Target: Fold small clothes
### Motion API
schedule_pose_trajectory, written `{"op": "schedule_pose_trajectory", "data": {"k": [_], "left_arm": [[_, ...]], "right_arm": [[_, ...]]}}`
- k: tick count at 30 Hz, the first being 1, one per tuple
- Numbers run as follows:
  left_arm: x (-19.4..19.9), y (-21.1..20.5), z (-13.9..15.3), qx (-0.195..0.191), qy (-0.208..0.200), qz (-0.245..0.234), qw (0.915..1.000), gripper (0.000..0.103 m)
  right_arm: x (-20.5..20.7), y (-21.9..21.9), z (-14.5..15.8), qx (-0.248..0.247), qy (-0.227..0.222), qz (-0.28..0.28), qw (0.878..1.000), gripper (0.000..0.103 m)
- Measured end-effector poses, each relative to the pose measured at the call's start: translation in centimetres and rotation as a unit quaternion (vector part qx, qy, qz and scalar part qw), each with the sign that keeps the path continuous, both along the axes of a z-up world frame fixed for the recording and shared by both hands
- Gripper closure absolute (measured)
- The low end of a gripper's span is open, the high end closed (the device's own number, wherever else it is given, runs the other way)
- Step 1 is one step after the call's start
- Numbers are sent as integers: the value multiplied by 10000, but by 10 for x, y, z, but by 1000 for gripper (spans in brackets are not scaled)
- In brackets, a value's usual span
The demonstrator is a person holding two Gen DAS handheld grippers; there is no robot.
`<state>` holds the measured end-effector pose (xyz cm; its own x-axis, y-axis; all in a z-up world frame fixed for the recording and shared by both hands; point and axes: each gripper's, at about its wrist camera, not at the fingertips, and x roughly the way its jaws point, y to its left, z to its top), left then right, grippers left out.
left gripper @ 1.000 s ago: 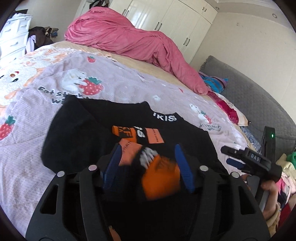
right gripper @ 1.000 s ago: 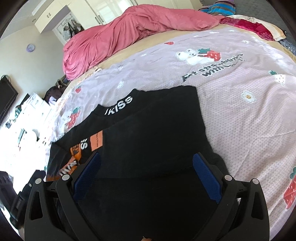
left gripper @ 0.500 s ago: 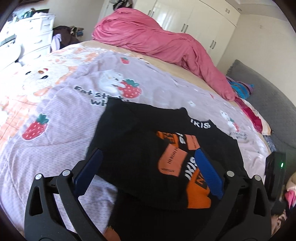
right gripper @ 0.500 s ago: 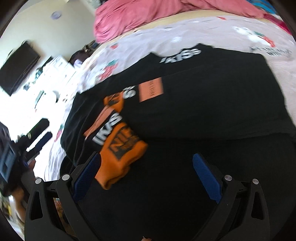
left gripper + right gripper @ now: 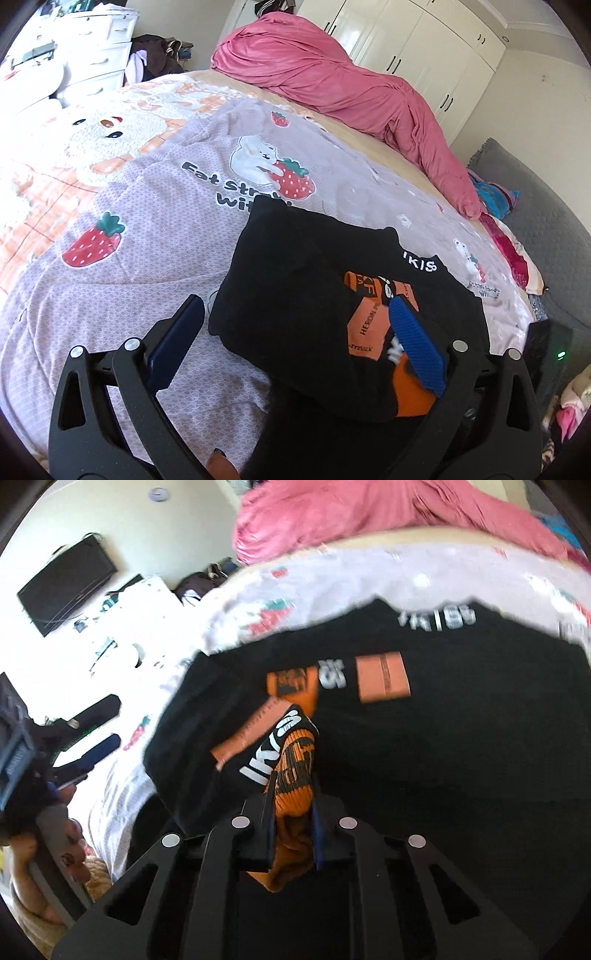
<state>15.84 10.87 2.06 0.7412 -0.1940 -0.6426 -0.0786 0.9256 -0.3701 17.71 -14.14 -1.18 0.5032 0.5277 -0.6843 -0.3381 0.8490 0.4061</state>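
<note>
The black top [image 5: 295, 295] is lying flat on the bed [image 5: 147, 229], partly folded, its "KISS" collar band facing the far side of the bed and the pink duvet [image 5: 332, 81].

Key relation: the orange cuff [image 5: 295, 775] of the sleeve is sitting directly in the right gripper [image 5: 293, 834]. The jaws have just been closing and are now clamping on that cuff; ribbed orange fabric is bulging out both fwd of the pads and back toward the cam. The sleeve's long axis is running from the jaws up and away toward the orange patch [image 5: 382, 677] on the chest, approx. in line with the gripper's pointing dir. Judgement: the next move is prob. a pull or lay-over of the sleeve along this axis, across the body of the top.

The left gripper [image 5: 295, 343] is standing with jaws wide apart, nothing between the pads, straddling the near-left edge of the top. Its right pad [image 5: 417, 347] is overlapping the orange cuff area in the picture; contact cannot be told. The right hand is thus the one on the cuff; the left is free.

View diff.: the right wrist view is showing the clamp itself but is motion-blurred at the edges. The left wrist view is sharp, showing the top's left outline and the bed print, but is hiding the right gripper.
</note>
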Motion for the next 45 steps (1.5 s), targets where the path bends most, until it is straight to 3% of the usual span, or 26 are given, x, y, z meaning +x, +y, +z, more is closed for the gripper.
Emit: {"op": "schedule_pose_trajectory", "data": {"k": [8, 13, 20, 29, 31, 35, 43, 45], "left_arm": [[-1, -3, 0, 39, -16, -68, 10000, 9], [0, -8, 1, 79, -36, -133, 9999, 9], [4, -11, 12, 137, -204, -161, 9996, 9], [48, -26, 45, 618, -283, -420, 9968, 11], [61, -34, 45, 602, -188, -568, 9964, 16], [75, -45, 37, 395, -93, -719, 9966, 38], [82, -74, -1, 244, 168, -1224, 9920, 63], [82, -80, -6, 330, 198, -1293, 9909, 64]], "right_arm": [[13, -22, 69, -295, -983, 71, 9947, 90], [21, -48, 86, -600, -1246, -106, 9903, 90], [24, -92, 82, -829, -1273, -535, 9869, 90], [20, -137, 55, -587, -955, -960, 9891, 90], [20, -140, 51, -571, -892, -992, 9894, 90], [18, -142, 50, -601, -848, -985, 9897, 90], [16, -142, 43, -875, -809, -1026, 9876, 90], [16, -141, 42, -913, -810, -1037, 9871, 90]]}}
